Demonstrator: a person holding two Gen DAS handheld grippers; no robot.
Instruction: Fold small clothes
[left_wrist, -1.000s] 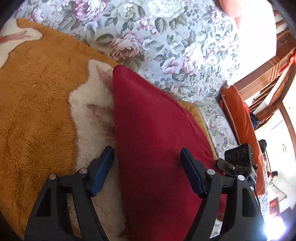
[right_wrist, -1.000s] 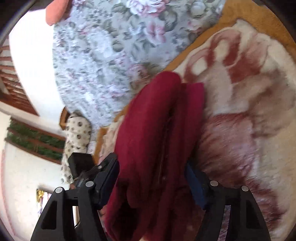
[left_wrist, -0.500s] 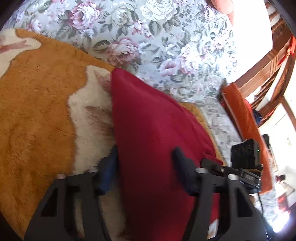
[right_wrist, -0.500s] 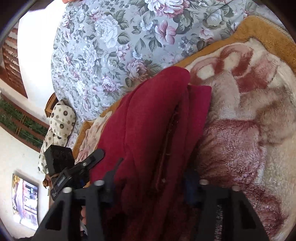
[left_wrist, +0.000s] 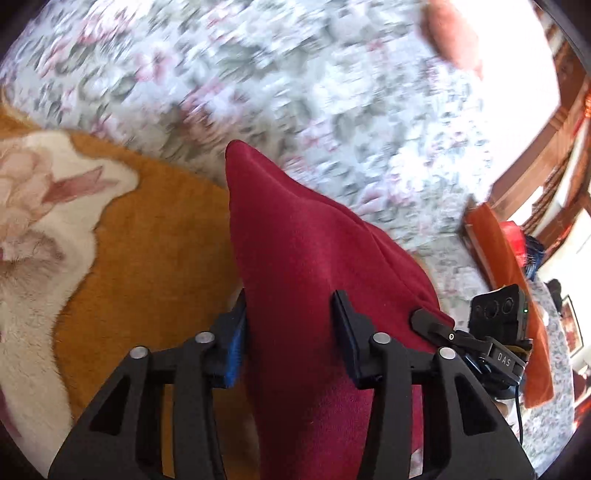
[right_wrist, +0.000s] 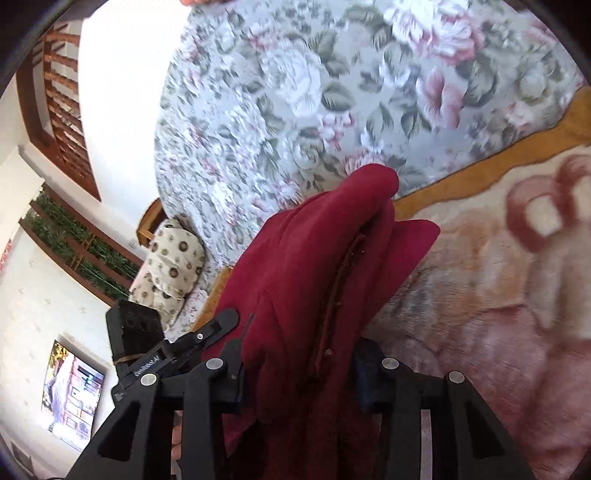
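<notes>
A dark red garment (left_wrist: 306, 266) is held between both grippers, lifted off the orange and white fleece blanket (left_wrist: 147, 251). My left gripper (left_wrist: 291, 332) is shut on one end of the garment, with cloth bulging between its blue pads. My right gripper (right_wrist: 299, 373) is shut on the other end of the garment (right_wrist: 317, 266), which rises in a folded ridge with a seam showing. The right gripper body shows at the right of the left wrist view (left_wrist: 495, 332). The left gripper body shows at the left of the right wrist view (right_wrist: 147, 343).
A floral sheet (right_wrist: 332, 92) covers the bed beyond the blanket (right_wrist: 498, 277). An orange cushion (left_wrist: 506, 280) lies at the right of the left wrist view. A spotted pillow (right_wrist: 170, 269) lies at the bed's far end. Wooden furniture and walls surround the bed.
Both grippers closed on the red garment and lifted it off the blanket. The garment now stands up in a peak between them, and the views have swung upward.
</notes>
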